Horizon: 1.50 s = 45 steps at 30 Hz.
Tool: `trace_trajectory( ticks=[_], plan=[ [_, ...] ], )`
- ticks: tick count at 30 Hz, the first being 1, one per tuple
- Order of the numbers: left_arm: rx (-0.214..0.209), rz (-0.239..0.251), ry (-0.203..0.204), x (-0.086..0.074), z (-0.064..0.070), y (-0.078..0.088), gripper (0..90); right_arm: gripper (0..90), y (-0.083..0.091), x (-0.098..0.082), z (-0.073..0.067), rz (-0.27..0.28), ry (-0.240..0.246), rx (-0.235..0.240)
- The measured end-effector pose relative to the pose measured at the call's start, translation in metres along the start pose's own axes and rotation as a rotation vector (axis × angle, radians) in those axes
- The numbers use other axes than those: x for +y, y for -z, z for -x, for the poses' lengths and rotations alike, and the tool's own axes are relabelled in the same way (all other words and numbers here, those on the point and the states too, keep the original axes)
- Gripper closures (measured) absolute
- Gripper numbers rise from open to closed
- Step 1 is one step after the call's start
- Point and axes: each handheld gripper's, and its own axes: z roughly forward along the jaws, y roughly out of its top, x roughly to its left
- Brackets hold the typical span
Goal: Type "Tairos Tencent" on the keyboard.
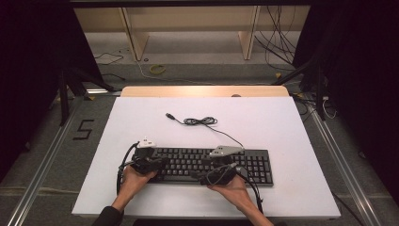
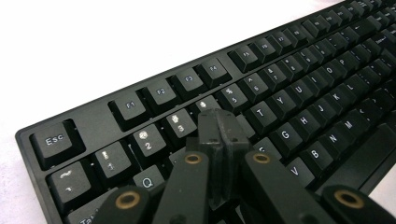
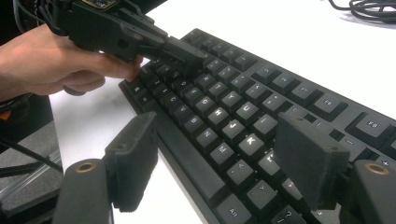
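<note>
On the white rectangular table [image 1: 282, 127], the black plastic full-size keyboard [image 1: 254, 162] lies under both my tools. My left gripper [image 2: 218, 122] has its jaws pressed together, tips over the number row, holding nothing. My right gripper [image 3: 219, 163] stands wide open, empty, astride the letter keys.

A black keyboard [image 1: 207, 165] lies on a white table [image 1: 141, 122], near its front edge. Its cable [image 1: 202, 122] runs back from the rear edge, is coiled loosely behind it and ends in a plug lying free on the table. The left gripper [image 1: 157, 165] sits over the keyboard's left end, held by the left hand [image 1: 131, 179]. The right gripper [image 1: 211, 175] sits over the keys right of the middle, held by the right hand [image 1: 233, 186]. Both forearms come in from the bottom edge.
</note>
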Motion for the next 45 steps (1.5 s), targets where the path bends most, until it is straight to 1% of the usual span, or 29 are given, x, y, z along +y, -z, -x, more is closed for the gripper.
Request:
trace_trajectory(
  ticks=[3, 5, 7, 8, 10, 12, 15, 17, 19, 21, 23, 26, 32, 38, 42, 45],
  plan=[
    [-0.004, 0.012, -0.002, 0.0, 0.001, 0.001, 88.8, 31.5, 0.001, 0.0, 0.0, 0.002, 0.0, -0.001],
    [-0.005, 0.022, 0.006, 0.001, 0.001, 0.002, 87.8, 31.5, 0.001, 0.0, 0.0, 0.006, -0.003, 0.0],
    [-0.003, 0.024, 0.002, 0.001, 0.0, 0.004, 87.5, 31.5, 0.001, 0.0, 0.001, 0.004, -0.002, -0.001],
    [-0.005, 0.031, 0.009, 0.001, 0.0, 0.004, 86.6, 31.5, 0.001, 0.0, 0.001, 0.004, -0.001, -0.003],
    [-0.01, 0.038, 0.008, 0.001, 0.0, 0.007, 85.3, 31.5, 0.001, 0.0, 0.001, 0.004, 0.0, -0.003],
    [-0.013, 0.055, 0.018, 0.001, 0.0, 0.009, 83.6, 31.5, 0.001, 0.0, 0.001, 0.008, -0.001, -0.001],
    [-0.02, 0.07, 0.017, 0.001, -0.002, 0.012, 80.8, 31.5, 0.002, 0.0, 0.001, 0.008, -0.003, -0.001],
    [-0.032, 0.078, 0.021, 0.001, -0.003, 0.014, 77.2, 31.5, 0.002, 0.001, 0.001, 0.009, -0.003, -0.002],
    [-0.038, 0.086, 0.024, 0.0, -0.004, 0.016, 75.4, 31.6, 0.002, 0.001, 0.001, 0.01, -0.002, -0.001],
    [-0.035, 0.094, 0.025, 0.0, -0.004, 0.018, 71.1, 32.0, 0.002, 0.001, 0.001, 0.01, -0.002, -0.001],
    [-0.046, 0.105, 0.031, -0.001, -0.004, 0.02, 69.0, 32.3, 0.001, 0.001, 0.001, 0.01, -0.002, -0.002],
    [-0.057, 0.121, 0.039, -0.002, -0.003, 0.023, 61.9, 33.7, 0.002, 0.002, 0.0, 0.01, 0.002, -0.002],
    [-0.06, 0.147, 0.041, -0.004, -0.002, 0.029, 51.7, 38.9, 0.0, 0.003, -0.002, 0.008, 0.013, 0.001],
    [-0.066, 0.16, 0.045, -0.007, -0.002, 0.035, 46.1, 46.1, -0.003, 0.005, -0.004, -0.004, 0.012, 0.002],
    [-0.067, 0.172, 0.058, -0.009, -0.003, 0.037, 42.6, 51.3, -0.006, 0.005, -0.005, -0.01, 0.016, 0.006],
    [-0.07, 0.176, 0.055, -0.01, -0.002, 0.038, 39.9, 55.8, -0.008, 0.006, -0.006, -0.017, 0.015, 0.009]
  ],
)
